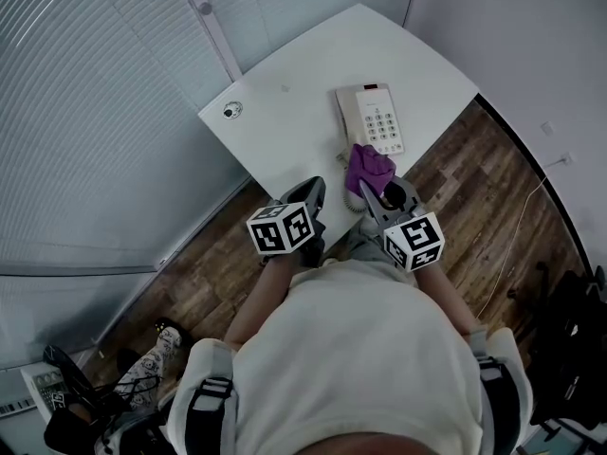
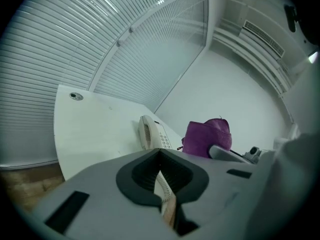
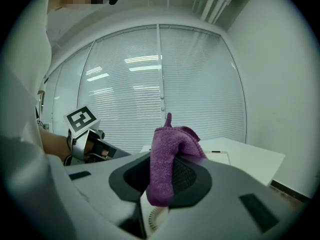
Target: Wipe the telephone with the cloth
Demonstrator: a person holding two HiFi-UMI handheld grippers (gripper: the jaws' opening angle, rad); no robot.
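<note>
A cream telephone lies near the right edge of the white table, its coiled cord hanging toward me. My right gripper is shut on a purple cloth, held just in front of the phone's near end. In the right gripper view the cloth stands up out of the closed jaws. My left gripper hovers at the table's near edge, left of the cloth, shut with nothing in it. From the left gripper view, the phone and cloth lie ahead to the right.
A small round fitting sits in the table's left corner. Blinds-covered glass walls run along the left and back. Wooden floor lies right of the table, with a thin cable and a dark bag.
</note>
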